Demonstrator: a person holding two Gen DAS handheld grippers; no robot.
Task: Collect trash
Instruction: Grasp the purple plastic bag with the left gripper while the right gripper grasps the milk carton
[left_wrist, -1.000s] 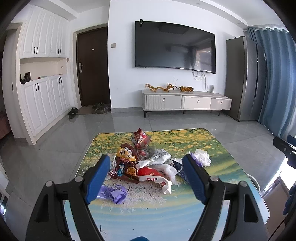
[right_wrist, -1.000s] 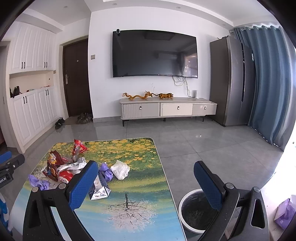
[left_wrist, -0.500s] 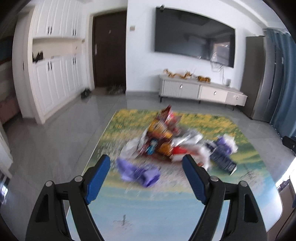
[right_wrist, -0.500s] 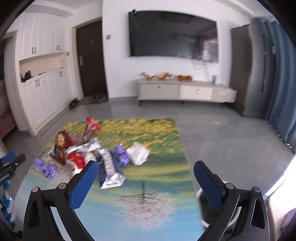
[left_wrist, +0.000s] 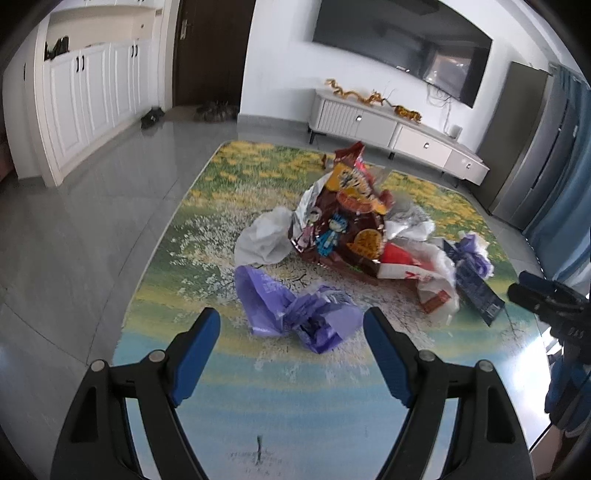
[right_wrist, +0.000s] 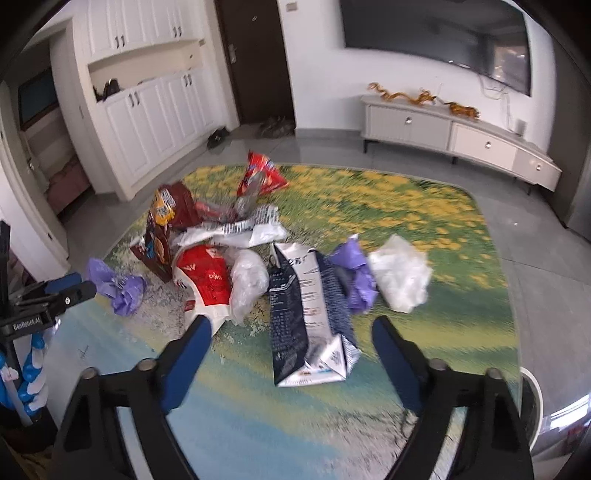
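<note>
While the trash is lying heaped on the table, both grippers are tilting down toward it, each lined up on a piece at the near edge of the pile, probably because those are easiest to lift clear. The left gripper is holding its fingers spread on either side of the crumpled purple bag, not touching it. The right gripper has just been narrowing its jaws, yet they are standing apart with the dark blue and white pouch between them, unpinched. The white bin is waiting just beside the table's right edge, close for dropping.
</note>
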